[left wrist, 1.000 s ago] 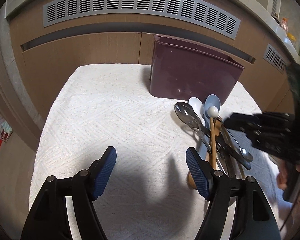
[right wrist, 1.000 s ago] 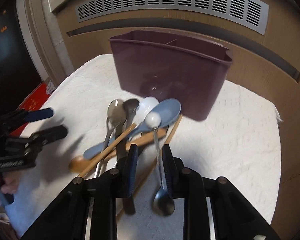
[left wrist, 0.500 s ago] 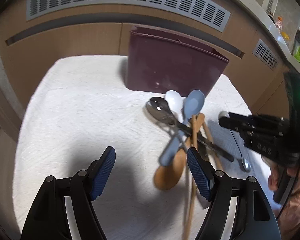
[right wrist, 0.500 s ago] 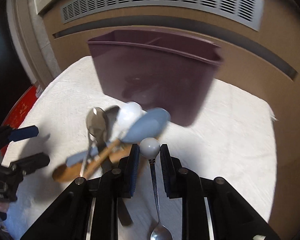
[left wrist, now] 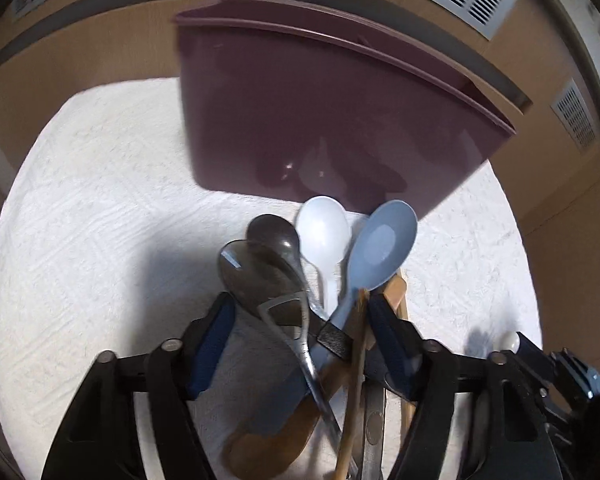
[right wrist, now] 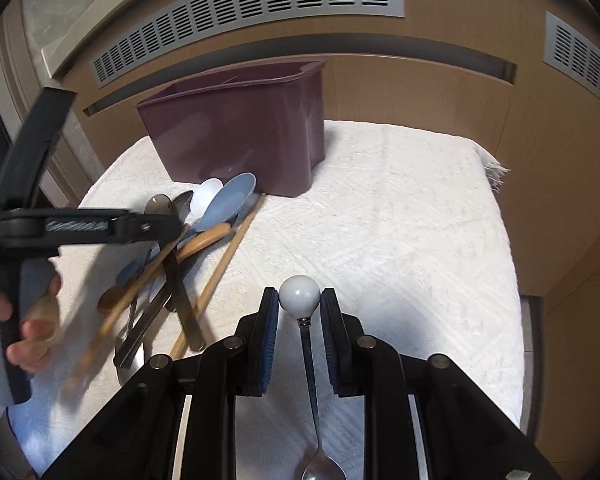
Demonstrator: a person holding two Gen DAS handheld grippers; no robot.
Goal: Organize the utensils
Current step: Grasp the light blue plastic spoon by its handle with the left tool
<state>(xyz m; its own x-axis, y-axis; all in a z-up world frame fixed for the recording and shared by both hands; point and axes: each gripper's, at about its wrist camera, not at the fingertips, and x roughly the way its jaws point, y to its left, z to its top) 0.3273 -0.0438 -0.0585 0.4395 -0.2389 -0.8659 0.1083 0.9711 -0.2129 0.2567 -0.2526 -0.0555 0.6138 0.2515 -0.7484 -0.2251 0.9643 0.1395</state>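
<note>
Closing left gripper (left wrist: 298,320) straddles utensils (left wrist: 320,280) (unpinched).

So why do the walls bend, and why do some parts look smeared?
Both views use fisheye lenses, so the vent grille curves. Left wrist view: the purple bin is softened by motion blur. Right wrist view: the left gripper and a chopstick streak; the ball-ended spoon stays sharp.

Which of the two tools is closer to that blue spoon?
Left. The left tool straddles the pile holding the blue spoon. The right tool sits off beside the pile, gripping a white-knobbed spoon.
</note>
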